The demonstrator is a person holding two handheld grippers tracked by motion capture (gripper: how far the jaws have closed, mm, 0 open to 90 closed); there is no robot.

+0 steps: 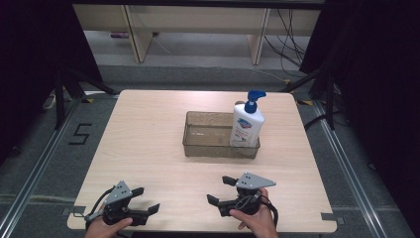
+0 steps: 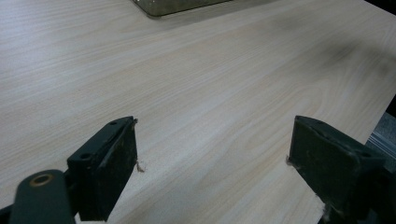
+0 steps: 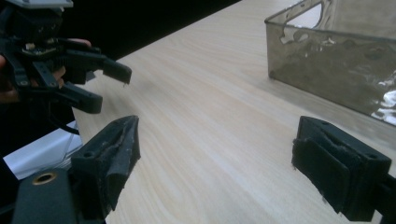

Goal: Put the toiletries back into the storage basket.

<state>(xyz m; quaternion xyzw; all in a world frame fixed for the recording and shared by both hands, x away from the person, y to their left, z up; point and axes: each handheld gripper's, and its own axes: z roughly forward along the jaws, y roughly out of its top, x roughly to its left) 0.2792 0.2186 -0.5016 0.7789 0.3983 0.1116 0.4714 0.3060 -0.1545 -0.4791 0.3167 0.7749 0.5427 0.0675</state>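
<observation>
Bottle (image 1: 247, 124) upright in right end of clear bin (image 1: 208, 144) at counter (image 1: 148, 139) centre, long axis vertical, pump head on top. Far and slightly right of right gripper (image 1: 221, 190); left gripper (image 1: 145, 199) well off at near left, so right is closer. Both sets of jaws apart, holding nothing.
</observation>
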